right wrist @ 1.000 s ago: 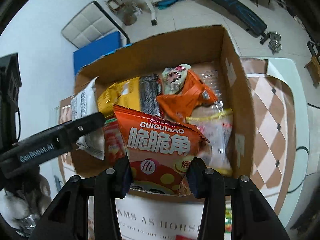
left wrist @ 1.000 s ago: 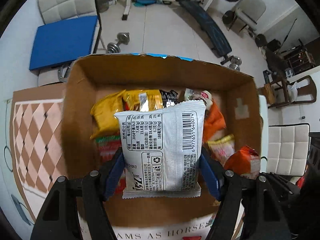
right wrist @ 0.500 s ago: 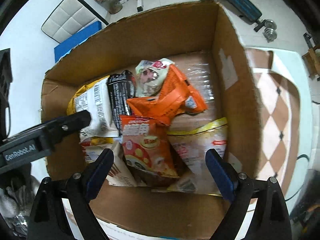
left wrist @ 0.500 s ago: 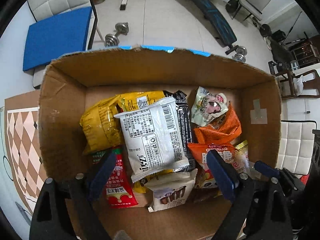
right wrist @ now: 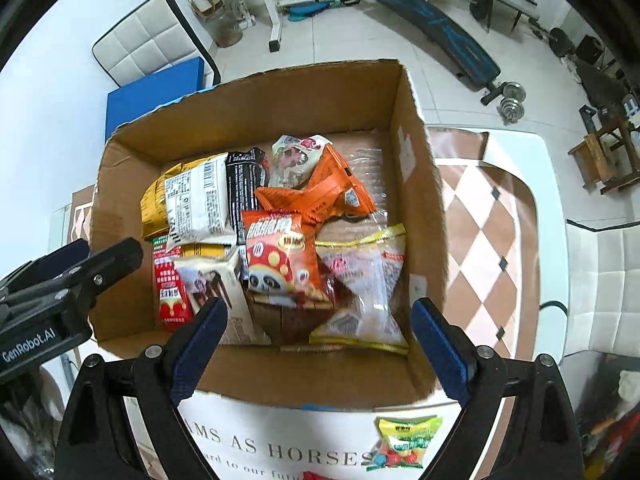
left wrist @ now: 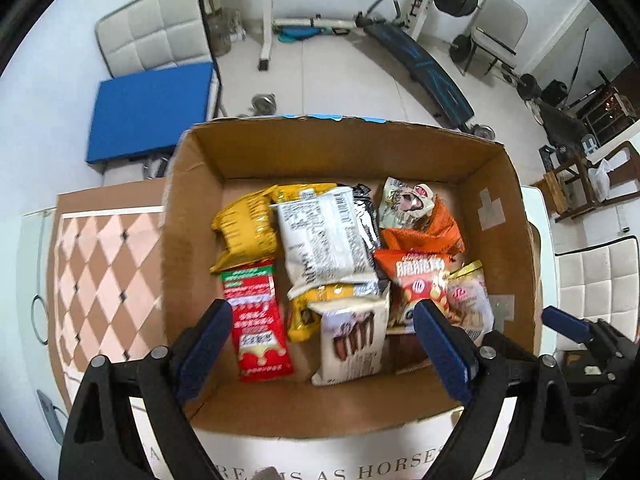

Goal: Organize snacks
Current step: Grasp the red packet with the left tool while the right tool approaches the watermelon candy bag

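An open cardboard box (left wrist: 192, 216) (right wrist: 416, 184) holds several snack packets. A white barcode packet (left wrist: 324, 240) (right wrist: 196, 200) lies on a yellow bag (left wrist: 244, 228). Beside it rests an orange-red packet with Chinese lettering (left wrist: 416, 276) (right wrist: 280, 256). My left gripper (left wrist: 320, 344) hangs open above the box's near side with nothing between its fingers. My right gripper (right wrist: 316, 344) is open too, empty, over the near wall. The left gripper's finger shows at the left edge of the right wrist view.
A red packet (left wrist: 256, 320), a cream packet (left wrist: 352, 344), an orange bag (left wrist: 424, 228) and a clear yellow-trimmed bag (right wrist: 364, 280) also lie in the box. A green candy packet (right wrist: 404, 440) sits on the white mat in front. Chairs and gym gear stand beyond.
Both grippers opened and let go: the white packet and the orange-red packet dropped into the box. Both grippers then lifted back toward the near side.
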The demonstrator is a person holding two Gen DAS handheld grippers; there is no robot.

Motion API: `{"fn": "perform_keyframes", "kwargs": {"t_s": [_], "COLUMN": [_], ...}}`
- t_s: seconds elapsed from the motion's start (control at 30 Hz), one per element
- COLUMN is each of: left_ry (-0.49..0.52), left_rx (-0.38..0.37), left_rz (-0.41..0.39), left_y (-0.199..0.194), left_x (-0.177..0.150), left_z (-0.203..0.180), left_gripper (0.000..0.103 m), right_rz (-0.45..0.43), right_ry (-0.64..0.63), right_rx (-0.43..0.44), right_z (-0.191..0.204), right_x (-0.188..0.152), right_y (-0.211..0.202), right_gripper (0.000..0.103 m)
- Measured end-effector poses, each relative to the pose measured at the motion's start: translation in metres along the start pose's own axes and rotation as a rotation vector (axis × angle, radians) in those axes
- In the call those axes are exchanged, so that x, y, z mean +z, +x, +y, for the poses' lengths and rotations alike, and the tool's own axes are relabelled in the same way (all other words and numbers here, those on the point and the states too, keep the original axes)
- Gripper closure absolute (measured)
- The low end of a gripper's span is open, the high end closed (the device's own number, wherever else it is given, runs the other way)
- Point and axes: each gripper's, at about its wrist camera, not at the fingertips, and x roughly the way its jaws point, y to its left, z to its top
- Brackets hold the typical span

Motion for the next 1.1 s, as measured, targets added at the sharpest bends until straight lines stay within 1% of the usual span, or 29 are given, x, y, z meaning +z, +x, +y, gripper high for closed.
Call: {"fn": "perform_keyframes", "kwargs": {"t_s": [0.1,0.2,0.5,0.67,0.83,0.87,0.93,1.0,1.03,1.1], "left_ry": [0.001,0.012,0.013,0.014,0.009,0.006,0.011,0.016,0.011,-0.011], "left_rx": [0.030,0.044,0.048,0.042,0.036,0.043,0.089,0.124,0.126,0.112], "left_rz": [-0.040,-0.075,-0.198,-0.237,-0.257,-0.258,-0.262,-0.264,-0.265,-0.251], "left_y": [-0.014,-0.028,-0.084,-0.106,-0.121,-0.123,-0.125,-0.124,-0.123,-0.117], "left_x": [-0.017,-0.035,-0.089,-0.112,-0.131,-0.135,-0.144,-0.153,-0.158,-0.170], "left_z": [0.001,0.001,0.002,0.002,0.003,0.004,0.003,0.001,0.000,-0.002], "left_gripper": [0.011,0.010,0.011,0.011,0.011,0.011,0.011,0.011,0.011,0.011], "right_rz": [-0.024,-0.063,-0.171,-0.215,-0.230,-0.233,-0.233,-0.221,-0.211,-0.190], "right_ry": [-0.007,-0.021,-0.048,-0.057,-0.049,-0.044,-0.034,-0.011,0.006,0.022], "right_rx": [-0.010,-0.025,-0.039,-0.030,-0.012,-0.006,0.013,0.050,0.081,0.101], "right_z": [0.001,0.003,0.009,0.016,0.022,0.022,0.020,0.012,0.005,-0.008], "right_x": [-0.016,-0.034,-0.086,-0.115,-0.136,-0.139,-0.147,-0.154,-0.159,-0.166], "right_y": [-0.012,-0.029,-0.083,-0.112,-0.124,-0.125,-0.126,-0.126,-0.124,-0.118], "right_gripper": [0.008,0.008,0.008,0.008,0.008,0.008,0.007,0.006,0.006,0.006]}}
